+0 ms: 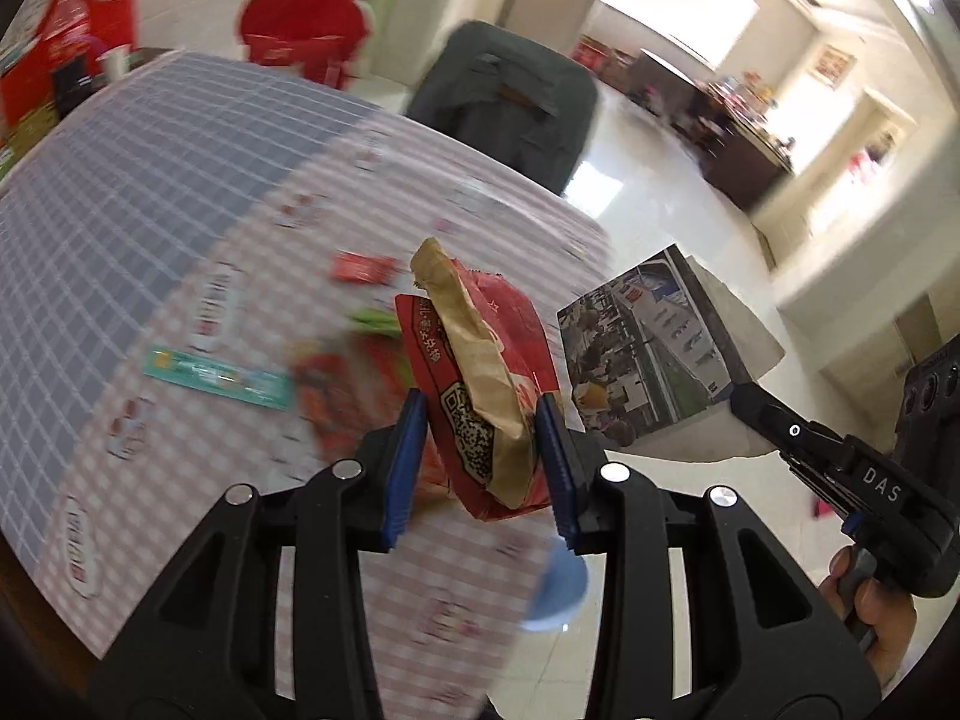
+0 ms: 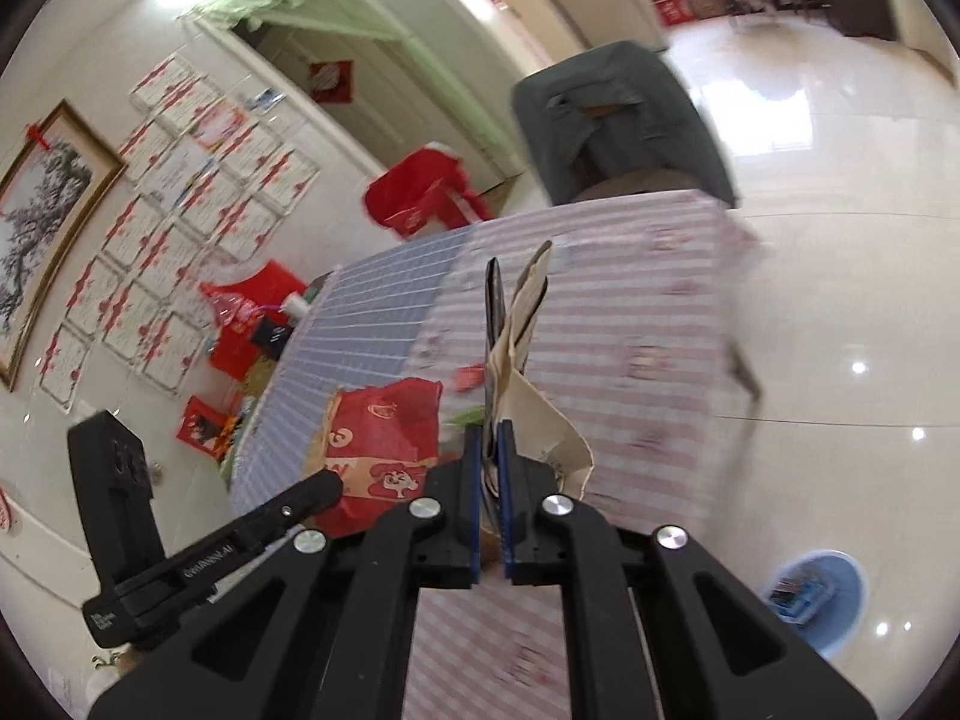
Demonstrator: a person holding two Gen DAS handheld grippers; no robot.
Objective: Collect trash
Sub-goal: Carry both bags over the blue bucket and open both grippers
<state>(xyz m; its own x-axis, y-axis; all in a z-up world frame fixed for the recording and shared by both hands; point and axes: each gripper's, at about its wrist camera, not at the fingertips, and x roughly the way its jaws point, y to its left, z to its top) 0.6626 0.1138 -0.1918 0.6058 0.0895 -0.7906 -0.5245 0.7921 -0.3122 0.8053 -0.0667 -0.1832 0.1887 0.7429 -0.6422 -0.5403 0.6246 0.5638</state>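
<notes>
**Both grippers held trash above the checked table**

Landmark: the table (image 1: 180, 192) with its pink and blue checked cloth. Left to right in the left wrist view.

On the table, left of the left gripper (image 1: 480, 456), lay a teal strip wrapper (image 1: 219, 377), flat on the pink checks. Right of it was blurred red and green litter (image 1: 354, 360), and further back a small red packet (image 1: 363, 268).

The left gripper was raised above the near part of the table, pointing across it, with its blue pads (image 1: 405, 462) clamped narrow on a red snack bag (image 1: 480, 408). The bag stood upright between the pads, brown inner side and QR code facing the camera.

Right of the table edge, over the floor, the right gripper (image 1: 744, 399) reached in from the right side and pinched a printed paper sheet (image 1: 654, 354). A hand (image 1: 876, 618) showed under its handle.

In the right wrist view the right gripper (image 2: 492, 480) was tilted, its pads almost together on the edge-on paper sheet (image 2: 534, 390). The red snack bag (image 2: 378, 444) sat left of it, with the left gripper (image 2: 327, 486) gripping it. A blue bin (image 2: 816, 600) stood on the floor right of the table (image 2: 630, 312). A covered chair (image 2: 624, 120) stood behind the table's far edge.
</notes>
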